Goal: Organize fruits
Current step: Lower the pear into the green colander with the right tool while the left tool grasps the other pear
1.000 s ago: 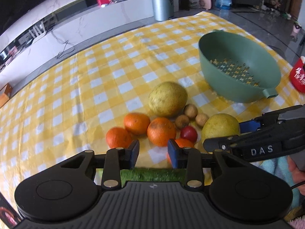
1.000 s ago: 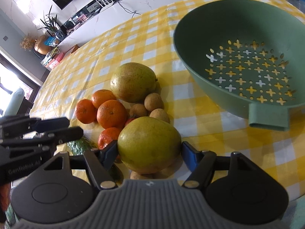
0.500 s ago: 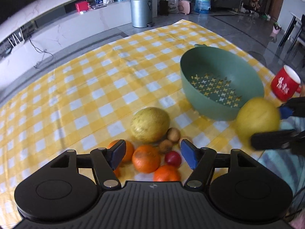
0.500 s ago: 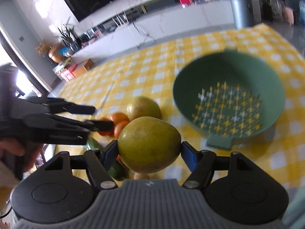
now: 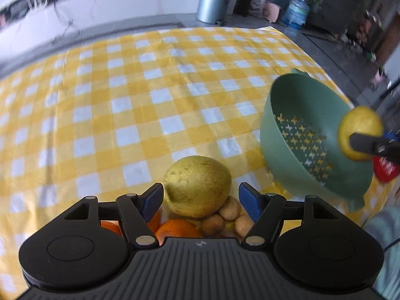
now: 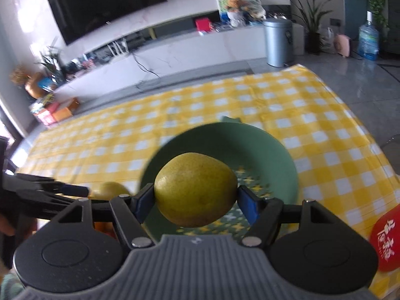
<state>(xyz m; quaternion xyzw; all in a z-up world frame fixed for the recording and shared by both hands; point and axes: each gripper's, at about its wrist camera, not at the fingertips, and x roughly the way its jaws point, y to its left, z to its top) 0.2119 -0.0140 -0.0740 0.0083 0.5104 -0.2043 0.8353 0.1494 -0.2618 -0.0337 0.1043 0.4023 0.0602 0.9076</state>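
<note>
My right gripper (image 6: 195, 201) is shut on a large yellow-green pear (image 6: 195, 189) and holds it in the air over the green colander (image 6: 270, 155). The same held pear (image 5: 360, 131) shows over the colander (image 5: 295, 115) in the left wrist view. My left gripper (image 5: 200, 200) is open, its blue pads on either side of a second pear (image 5: 197, 186) that lies on the yellow checked cloth, apart from it. Oranges (image 5: 177, 227) and small brown fruits (image 5: 230, 211) lie just below that pear.
A red mug (image 6: 386, 240) stands at the right, next to the colander. The yellow checked cloth (image 5: 125, 100) stretches far and left. The table's right edge drops to a grey floor (image 6: 362, 80).
My right gripper has lifted the pear off the cloth and carried it over the colander. My left gripper has opened wider and moved forward around the second pear.
</note>
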